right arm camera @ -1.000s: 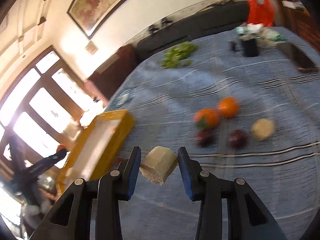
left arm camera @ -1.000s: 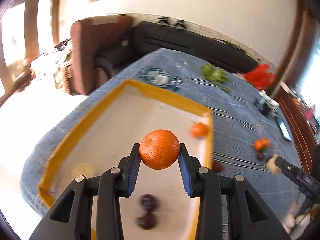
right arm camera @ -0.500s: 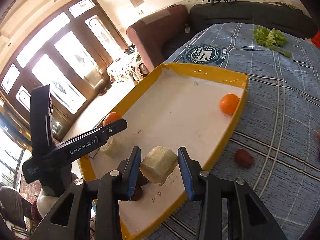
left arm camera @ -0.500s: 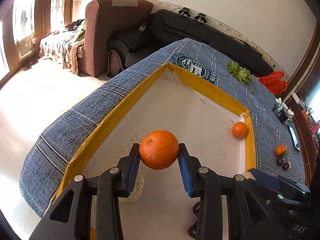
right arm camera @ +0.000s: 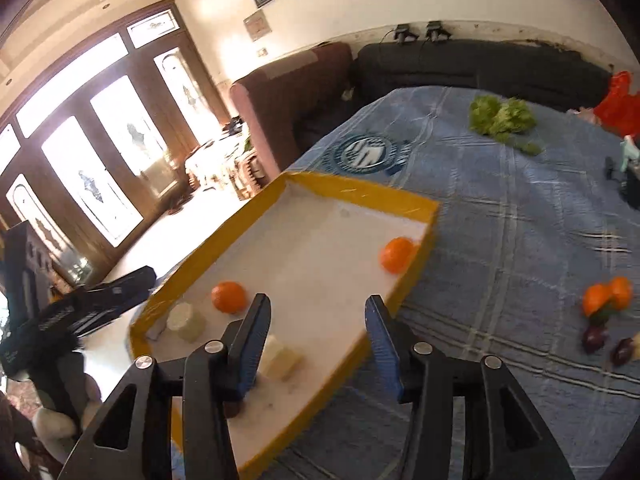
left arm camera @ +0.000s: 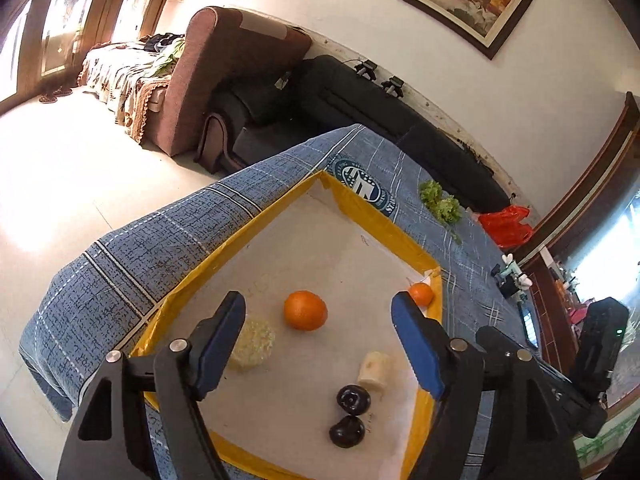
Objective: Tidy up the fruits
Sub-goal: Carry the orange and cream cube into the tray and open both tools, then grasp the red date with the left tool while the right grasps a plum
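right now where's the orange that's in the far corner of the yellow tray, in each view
Left wrist: the small orange sits right of centre, beside the right blue fingertip, in the tray's right corner.
Right wrist: the same orange sits centre-right, against the tray's right wall.
Shared landmark: the yellow tray.

Dark fruit [right arm camera: 232, 408] in tray mostly hidden behind right gripper's fingers [right arm camera: 252, 344]

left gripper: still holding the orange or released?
Released. The left gripper is open, jaws spread wide with nothing between them; the orange sits on the white floor of the yellow tray, clear of both fingers.
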Motion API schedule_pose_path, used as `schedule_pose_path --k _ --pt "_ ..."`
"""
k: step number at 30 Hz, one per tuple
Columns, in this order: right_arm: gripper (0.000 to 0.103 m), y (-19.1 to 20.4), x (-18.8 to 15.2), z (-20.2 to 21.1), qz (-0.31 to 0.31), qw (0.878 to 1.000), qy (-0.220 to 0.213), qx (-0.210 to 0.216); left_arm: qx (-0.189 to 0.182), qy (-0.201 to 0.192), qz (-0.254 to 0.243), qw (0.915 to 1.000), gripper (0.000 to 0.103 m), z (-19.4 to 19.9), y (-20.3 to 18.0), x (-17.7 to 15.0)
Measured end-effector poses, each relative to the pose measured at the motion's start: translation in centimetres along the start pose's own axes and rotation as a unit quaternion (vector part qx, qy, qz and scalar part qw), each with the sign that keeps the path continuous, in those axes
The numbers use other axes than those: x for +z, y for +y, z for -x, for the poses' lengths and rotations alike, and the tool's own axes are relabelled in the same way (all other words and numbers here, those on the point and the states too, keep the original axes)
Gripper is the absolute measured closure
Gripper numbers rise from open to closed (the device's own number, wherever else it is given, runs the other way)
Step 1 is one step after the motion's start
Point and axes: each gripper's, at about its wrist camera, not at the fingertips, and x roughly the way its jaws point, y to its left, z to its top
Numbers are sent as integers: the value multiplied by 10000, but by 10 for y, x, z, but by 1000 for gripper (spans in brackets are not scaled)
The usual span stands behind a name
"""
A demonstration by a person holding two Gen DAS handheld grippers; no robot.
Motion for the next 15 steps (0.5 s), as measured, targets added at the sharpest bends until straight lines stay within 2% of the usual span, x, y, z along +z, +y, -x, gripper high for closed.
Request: schedule_pose_path --k 2,5,8,12,13,14,15 --pt "47 -23 -4 2 -8 9990 77 -433 -152 -4 -4 9999 28 3 -8 -2" --pt "47 -42 -17 -12 25 9973 367 -641 -292 57 -148 9994 28 3 -21 -8" --pt "47 -46 -30 -36 251 9954 671 -633 -309 75 -345 9989 28 5 -35 -12" --pt "47 -42 -36 -58 362 9943 771 -641 -333 105 -539 9979 28 4 -50 -16" --pt "55 -40 -35 -59 402 9942 711 -696 -346 126 -556 9978 28 3 -54 -17" --pt "74 -40 -34 -58 386 9943 734 -677 -376 155 -596 9974 28 2 -59 -19" --pt "74 -41 -33 -58 345 9946 738 -641 -399 176 -645 9970 28 1 -63 -21"
